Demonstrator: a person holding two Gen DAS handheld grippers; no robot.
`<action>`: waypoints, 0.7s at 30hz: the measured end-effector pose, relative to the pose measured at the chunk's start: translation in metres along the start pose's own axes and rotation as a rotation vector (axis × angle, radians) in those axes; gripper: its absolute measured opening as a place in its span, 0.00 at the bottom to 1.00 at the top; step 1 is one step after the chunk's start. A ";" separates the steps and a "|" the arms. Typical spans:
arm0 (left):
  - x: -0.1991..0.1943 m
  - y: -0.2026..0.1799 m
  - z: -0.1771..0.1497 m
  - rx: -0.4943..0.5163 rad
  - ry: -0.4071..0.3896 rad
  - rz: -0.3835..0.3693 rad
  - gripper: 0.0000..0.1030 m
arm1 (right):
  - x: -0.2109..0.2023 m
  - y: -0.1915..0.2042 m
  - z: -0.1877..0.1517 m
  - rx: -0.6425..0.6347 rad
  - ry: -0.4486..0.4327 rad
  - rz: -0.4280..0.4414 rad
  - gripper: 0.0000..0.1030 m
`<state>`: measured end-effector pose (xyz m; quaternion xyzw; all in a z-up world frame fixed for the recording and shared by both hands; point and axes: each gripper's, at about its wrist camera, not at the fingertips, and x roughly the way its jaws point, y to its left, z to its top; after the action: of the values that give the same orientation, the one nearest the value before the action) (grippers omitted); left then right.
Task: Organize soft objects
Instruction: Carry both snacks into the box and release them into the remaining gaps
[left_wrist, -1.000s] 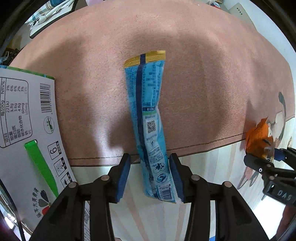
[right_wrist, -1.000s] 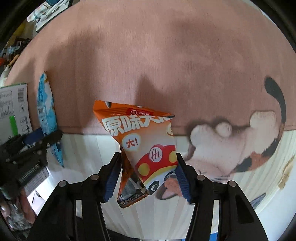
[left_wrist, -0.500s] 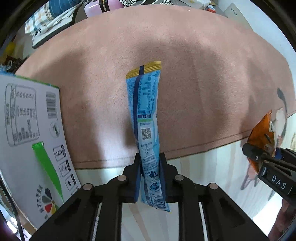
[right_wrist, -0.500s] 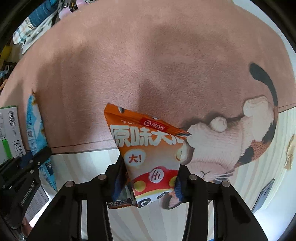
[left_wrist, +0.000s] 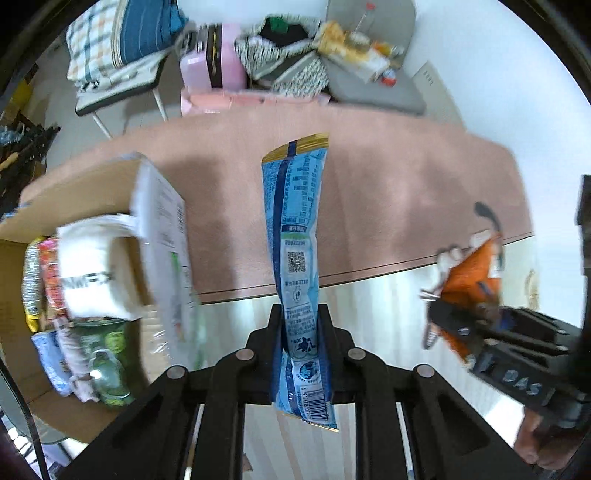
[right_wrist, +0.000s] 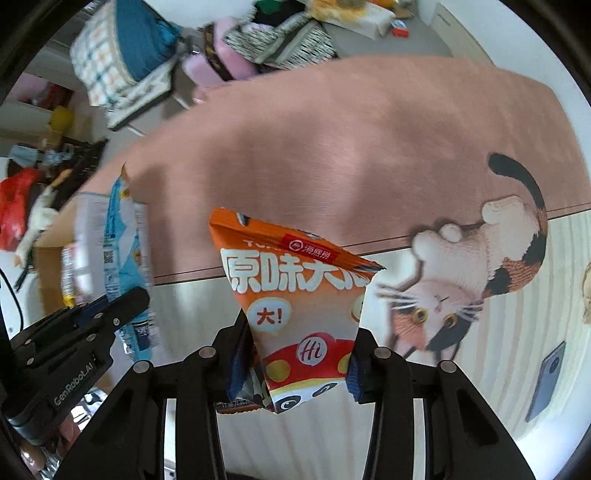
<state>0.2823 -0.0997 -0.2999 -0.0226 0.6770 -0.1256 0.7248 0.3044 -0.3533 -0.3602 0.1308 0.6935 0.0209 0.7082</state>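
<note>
Where the left wrist view blurs at 9 o'clock, a cardboard box (left_wrist: 22, 332) holds a white roll (left_wrist: 92, 269) and packets too smeared to identify, its printed flap (left_wrist: 166, 254) raised. At centre, the left gripper (left_wrist: 300, 325) is clamped on the lower part of the long blue packet (left_wrist: 295, 229), which rises toward 12 o'clock above the pink rug (left_wrist: 406, 206); the packet's barcoded end hangs below the jaws. At 3 o'clock, the right gripper (left_wrist: 458, 314) pinches the orange snack bag (left_wrist: 476, 266), its pads hidden by the bag. In the right wrist view, the left gripper (right_wrist: 129, 299) sits at 8 o'clock with the blue packet (right_wrist: 122, 229) behind a blurred flap. At centre, the right gripper (right_wrist: 299, 354) squeezes the orange snack bag (right_wrist: 291, 295), which stands toward 12 o'clock. The rug's cat picture (right_wrist: 472, 266) lies at 3 o'clock.
</note>
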 end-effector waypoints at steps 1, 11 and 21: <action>-0.012 0.002 -0.001 -0.001 -0.016 -0.006 0.14 | -0.006 0.009 -0.003 -0.007 -0.010 0.012 0.43; -0.111 0.102 -0.033 -0.070 -0.115 0.079 0.14 | -0.046 0.165 -0.048 -0.126 -0.038 0.138 0.43; -0.049 0.245 -0.044 -0.247 0.056 0.151 0.14 | 0.030 0.270 -0.067 -0.172 0.049 0.077 0.43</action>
<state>0.2738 0.1539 -0.3054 -0.0571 0.7072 0.0131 0.7046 0.2799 -0.0757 -0.3321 0.0957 0.7005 0.1109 0.6984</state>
